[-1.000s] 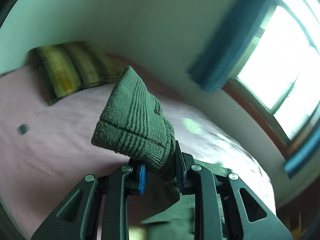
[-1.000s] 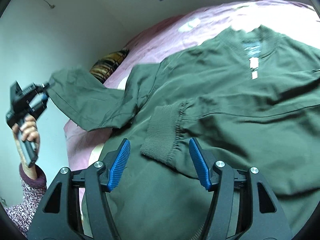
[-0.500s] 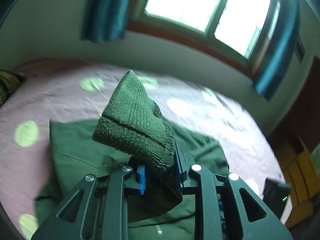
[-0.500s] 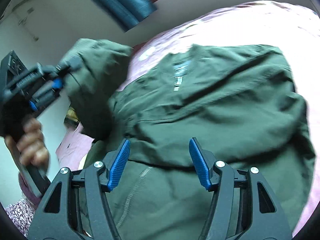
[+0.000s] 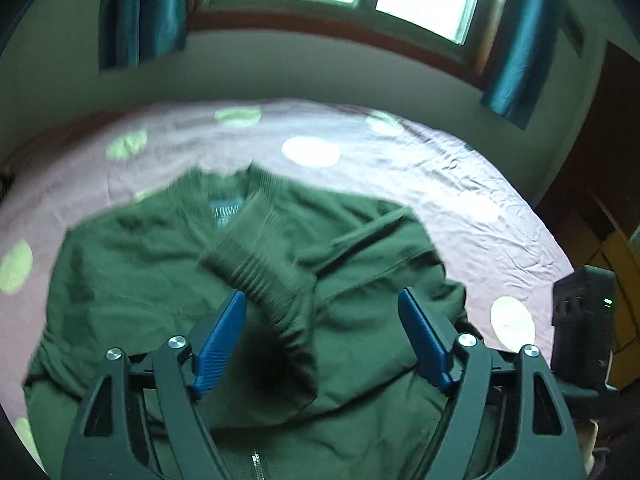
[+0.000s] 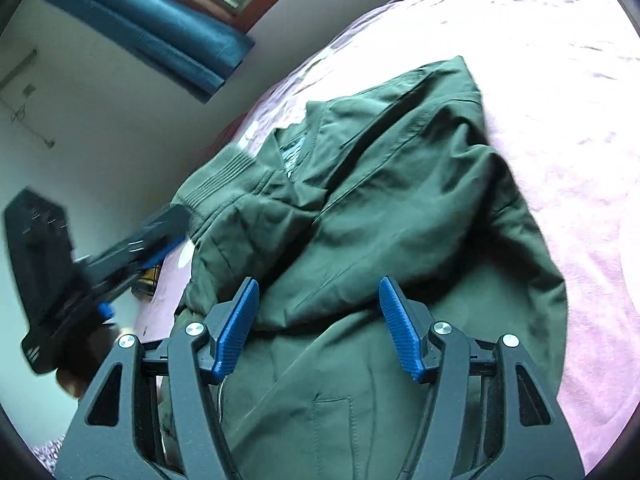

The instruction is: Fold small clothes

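A dark green jacket [image 5: 360,344] lies on the pink bed, collar toward the window. Its sleeve with a ribbed cuff [image 5: 256,268] lies across the chest, blurred, just ahead of my left gripper [image 5: 320,340], which is open and empty. In the right wrist view the jacket [image 6: 400,220] fills the middle, with the cuff [image 6: 224,176] at its left. My right gripper [image 6: 316,324] is open and empty above the jacket's lower part. The left gripper [image 6: 132,256] shows blurred at the left there.
The pink spotted bedsheet [image 5: 460,176] spreads around the jacket, also at the right in the right wrist view [image 6: 560,120]. A window with blue curtains [image 5: 140,12] is behind the bed. The right gripper's body [image 5: 580,328] sits at the right edge. Wooden furniture stands at the far right.
My left gripper carried the sleeve cuff over the jacket's chest, opened and let it go. The right gripper stayed open above the jacket.
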